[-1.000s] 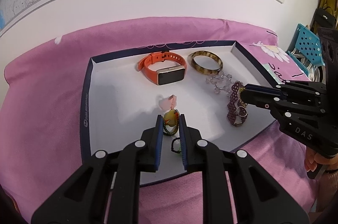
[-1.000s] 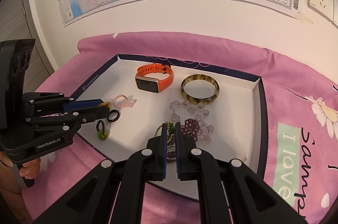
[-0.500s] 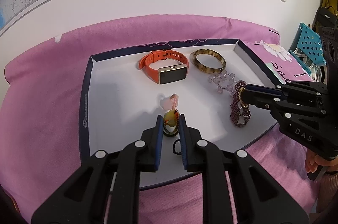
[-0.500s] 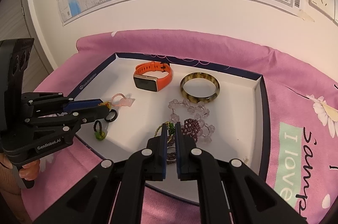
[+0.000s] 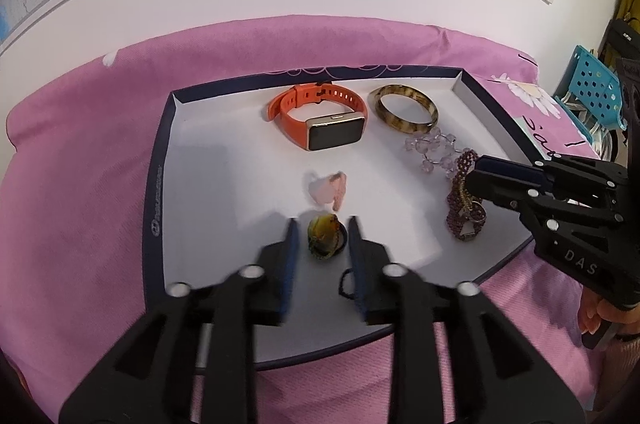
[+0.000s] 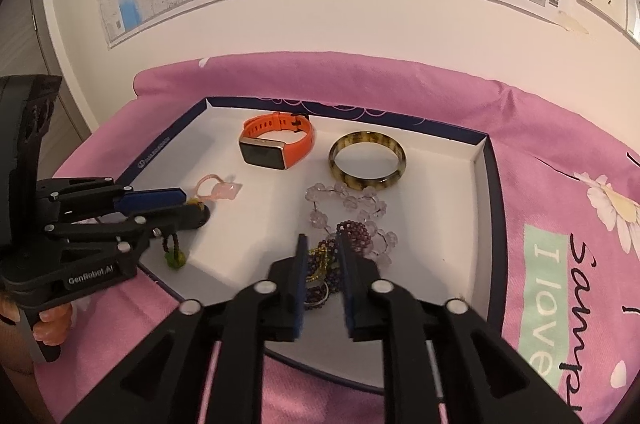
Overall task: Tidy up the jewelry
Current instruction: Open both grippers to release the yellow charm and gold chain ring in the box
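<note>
Jaws newly parted; tray of jewelry

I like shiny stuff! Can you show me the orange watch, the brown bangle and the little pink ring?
orange watch [image 5: 335, 133], left wrist view, dark screen.
brown bangle [image 5: 403, 122], left wrist view, near rim.
pink ring [image 6: 222, 190], right wrist view, pink top.

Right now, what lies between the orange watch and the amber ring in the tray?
A small pink ring lies between the orange watch and the amber ring, on the white tray; the left wrist view shows it.
</note>
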A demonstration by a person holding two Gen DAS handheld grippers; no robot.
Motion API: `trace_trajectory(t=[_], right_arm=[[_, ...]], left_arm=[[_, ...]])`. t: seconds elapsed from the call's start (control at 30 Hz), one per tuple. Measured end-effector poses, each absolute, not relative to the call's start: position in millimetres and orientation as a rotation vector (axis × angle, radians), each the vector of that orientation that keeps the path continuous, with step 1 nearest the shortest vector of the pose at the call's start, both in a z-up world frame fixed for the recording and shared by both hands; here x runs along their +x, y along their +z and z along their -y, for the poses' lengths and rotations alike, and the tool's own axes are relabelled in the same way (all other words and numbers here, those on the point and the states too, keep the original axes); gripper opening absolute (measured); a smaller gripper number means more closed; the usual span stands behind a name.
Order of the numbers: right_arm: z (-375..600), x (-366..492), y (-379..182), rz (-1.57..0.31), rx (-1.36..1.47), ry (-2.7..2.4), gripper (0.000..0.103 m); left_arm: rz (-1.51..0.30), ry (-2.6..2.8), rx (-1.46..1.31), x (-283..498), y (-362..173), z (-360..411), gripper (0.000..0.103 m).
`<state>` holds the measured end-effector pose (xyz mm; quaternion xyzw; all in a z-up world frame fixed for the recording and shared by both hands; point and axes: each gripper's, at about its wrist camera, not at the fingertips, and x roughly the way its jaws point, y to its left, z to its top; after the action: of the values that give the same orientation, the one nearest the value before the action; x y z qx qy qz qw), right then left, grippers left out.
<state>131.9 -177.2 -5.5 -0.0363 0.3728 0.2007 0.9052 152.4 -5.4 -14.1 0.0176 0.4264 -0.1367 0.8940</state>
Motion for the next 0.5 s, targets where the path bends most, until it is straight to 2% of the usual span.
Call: trace_trajectory(t=[0.07, 0.13, 0.17, 0.23, 0.27, 0.3, 0.37, 0.5], right_arm=[[178.2, 126.3, -1.8, -0.75, -0.068, 0.416, 0.025], [179.5, 119.1, 3.1, -0.726, -0.067, 0.417, 0.039], [180.9, 113.6, 5.9, -0.709, -0.066, 0.411, 0.049], [183.4, 103.9, 9.5, -0.685, -0.064, 0.403, 0.065], [184.8, 97.1, 10.8, -0.675, -0.059, 0.399, 0.078], [185.9, 91.5, 10.7, -0.67, -0.055, 0.397, 0.087], [188.1, 80.0, 9.5, -0.661, -0.052, 0.38, 0.094], [190.7, 62.2, 2.7, -0.676, -0.047, 0.349, 0.096]], left_arm=[[-0.866, -0.276, 0.042, 148.8, -11.9, 4.7, 0.044], [-0.842, -0.277, 0.04, 142.6, -7.4, 3.5, 0.063], [-0.826, -0.276, 0.04, 138.7, -4.4, 2.6, 0.065], [-0.792, -0.27, 0.05, 127.9, 2.0, 1.7, 0.081], [-0.776, -0.266, 0.052, 123.6, 4.5, 1.2, 0.094], [-0.749, -0.253, 0.059, 116.2, 7.8, 0.8, 0.098], [-0.732, -0.244, 0.077, 105.0, 10.9, 1.0, 0.098], [-0.734, -0.195, 0.075, 85.0, 10.6, -5.8, 0.098]])
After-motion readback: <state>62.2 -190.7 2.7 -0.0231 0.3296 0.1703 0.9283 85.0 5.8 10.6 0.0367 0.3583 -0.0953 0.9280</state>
